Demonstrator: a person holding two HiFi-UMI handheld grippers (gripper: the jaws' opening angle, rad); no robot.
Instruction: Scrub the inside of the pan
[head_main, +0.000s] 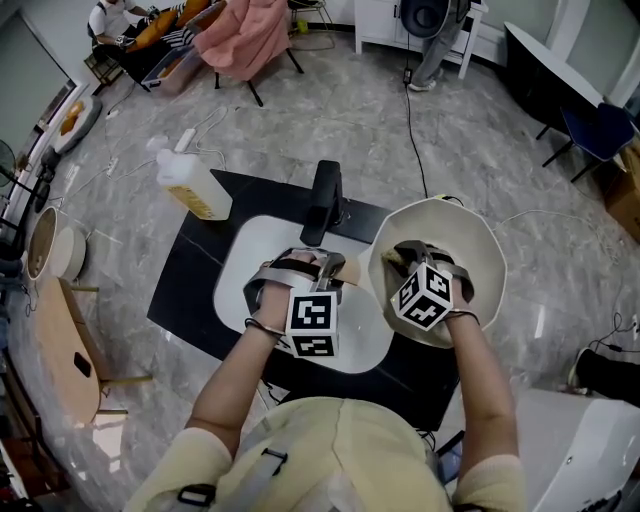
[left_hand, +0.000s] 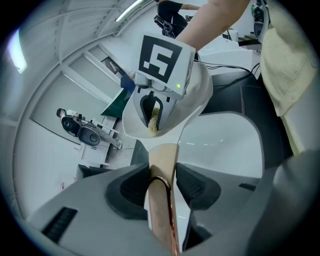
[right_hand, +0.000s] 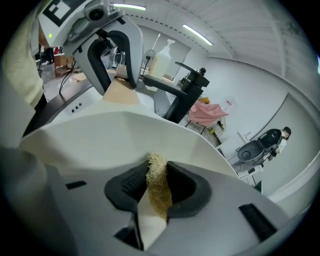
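Two grippers share the job. The left gripper (left_hand: 162, 182) has its fingers shut snug on the handle (left_hand: 163, 160). It holds the pan (head_main: 475, 250) tipped up, just beside the sink (head_main: 250, 255). The right gripper (right_hand: 156, 184) pinches a scrubber (right_hand: 159, 197) tight. It is down inside the pan, close to the wall. So I think the scrubbing is going on now. The inside looks pale and plain, with no dirt or foam that I can see. I cannot tell how much is clean or how much is left to rub.
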